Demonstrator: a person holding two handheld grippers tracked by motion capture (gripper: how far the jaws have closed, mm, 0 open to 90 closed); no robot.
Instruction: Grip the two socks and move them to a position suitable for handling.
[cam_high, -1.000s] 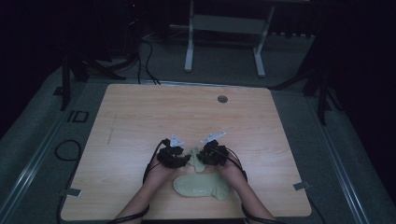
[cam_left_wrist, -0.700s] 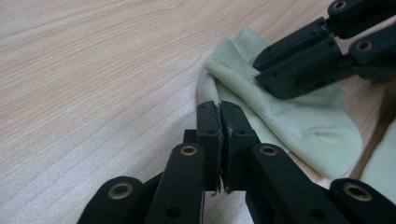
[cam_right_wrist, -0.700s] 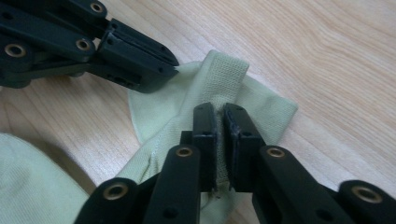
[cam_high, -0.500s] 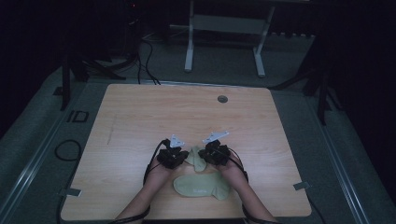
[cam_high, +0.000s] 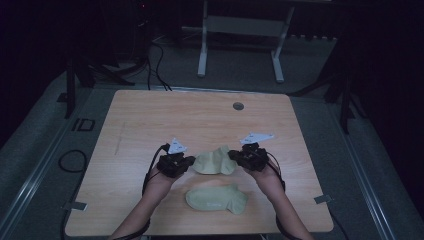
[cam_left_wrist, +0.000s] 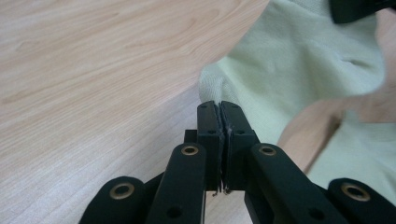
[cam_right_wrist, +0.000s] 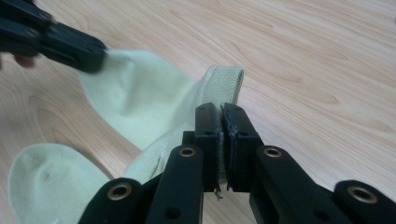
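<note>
**Q:** What does the figure show, read from left to right?

**A:** On the wooden table (cam_high: 150, 120), the left gripper (cam_high: 186, 164) has its jaws pressed together on one end of a pale green sock (cam_high: 216, 162). In the left gripper view the two black pads meet on the fabric's edge (cam_left_wrist: 219, 109). The right gripper (cam_high: 235, 157) is likewise clamped on the sock's ribbed cuff (cam_right_wrist: 226, 81), the cloth pinched between its pads. The sock hangs between the two grippers, sagging in the middle and raised off the table. A second sock (cam_high: 217, 198) of the same colour lies flat just nearer the person, apart from the held one.

**Q:** What does the step in hand appear to be?

**A:** Judging from the pose, the held sock is to be spread and laid over its partner so that the pair can be matched.

**Q:** How is that best done?

**A:** Both grips should stay firm, since each bites only a narrow margin of fabric. The hands should draw apart just enough to take out the sag, without stretching the knit. The sock should then travel level toward the flat one, toe over toe and cuff over cuff, and be lowered before either gripper lets go. Uneven tension would likely twist the sock or pull an edge free.
</note>
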